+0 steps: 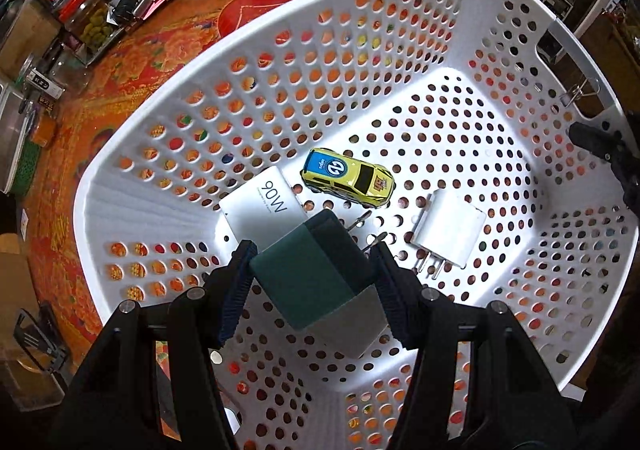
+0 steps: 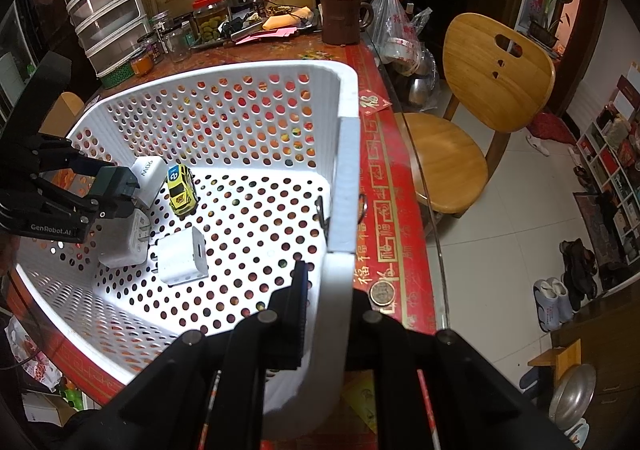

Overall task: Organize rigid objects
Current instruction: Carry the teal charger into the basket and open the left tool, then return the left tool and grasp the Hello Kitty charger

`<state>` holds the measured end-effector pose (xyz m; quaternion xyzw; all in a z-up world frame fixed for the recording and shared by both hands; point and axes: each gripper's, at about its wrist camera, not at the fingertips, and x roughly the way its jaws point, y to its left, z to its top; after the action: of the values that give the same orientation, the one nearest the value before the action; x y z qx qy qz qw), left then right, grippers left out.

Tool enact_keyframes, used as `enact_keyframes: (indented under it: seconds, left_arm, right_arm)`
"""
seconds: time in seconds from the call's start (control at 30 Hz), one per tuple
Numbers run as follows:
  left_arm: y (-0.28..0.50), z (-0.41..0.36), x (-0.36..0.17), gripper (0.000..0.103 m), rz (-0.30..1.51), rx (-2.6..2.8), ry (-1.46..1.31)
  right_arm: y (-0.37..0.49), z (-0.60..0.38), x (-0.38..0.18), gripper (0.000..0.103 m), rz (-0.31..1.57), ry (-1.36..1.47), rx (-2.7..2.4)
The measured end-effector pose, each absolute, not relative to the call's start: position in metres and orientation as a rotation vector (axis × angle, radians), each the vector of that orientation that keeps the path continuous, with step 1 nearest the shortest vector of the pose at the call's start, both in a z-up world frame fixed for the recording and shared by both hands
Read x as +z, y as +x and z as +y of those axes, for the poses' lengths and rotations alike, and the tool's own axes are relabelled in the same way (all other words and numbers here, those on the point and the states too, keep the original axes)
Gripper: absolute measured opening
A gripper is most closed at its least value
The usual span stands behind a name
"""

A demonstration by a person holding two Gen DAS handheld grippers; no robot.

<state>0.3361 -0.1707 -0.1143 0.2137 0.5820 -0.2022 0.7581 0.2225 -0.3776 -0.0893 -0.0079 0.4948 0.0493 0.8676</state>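
Indoors, on a red patterned tablecloth (image 2: 376,186), the left gripper (image 1: 314,262) clenches a dark green charger (image 1: 308,274) inside the white basket (image 2: 344,170), beside a "90W" adapter (image 1: 260,206), while the right gripper (image 2: 328,290) grips the basket's rim.

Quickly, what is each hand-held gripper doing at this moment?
Left hand-held gripper: closed on the dark green charger.
Right hand-held gripper: closed on the white basket wall.
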Motion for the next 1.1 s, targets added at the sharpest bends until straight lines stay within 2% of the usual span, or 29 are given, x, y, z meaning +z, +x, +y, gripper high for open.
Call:
enact_keyframes:
  seconds: [0.3,0.37,0.43,0.53,0.83,1.1]
  left_arm:
    - [0.334,-0.173,-0.113,0.059,1.25,-0.438,0.503]
    - [0.33,-0.174,-0.107,0.063,1.23,-0.455,0.505]
    - [0.324,-0.172,-0.095,0.078,1.198,-0.464,0.5]
    - [0.316,-0.162,-0.069,0.092,1.126,-0.46,0.481]
    - [0.287,-0.101,0.005,0.102,0.967,-0.382,0.448]
    - [0.294,0.003,0.004,0.102,0.975,-0.198,0.308]
  right_arm:
    - [0.223,-0.378,-0.089,0.009,1.035,-0.013,0.104]
    - [0.223,-0.378,-0.089,0.009,1.035,-0.014,0.104]
    - [0.223,-0.378,-0.089,0.009,1.036,-0.015,0.104]
    - [0.223,-0.378,-0.089,0.009,1.035,-0.013,0.104]
    - [0.223,-0.38,-0.092,0.009,1.031,-0.011,0.104]
    - [0.223,-0.381,-0.091,0.009,1.03,-0.01,0.105]
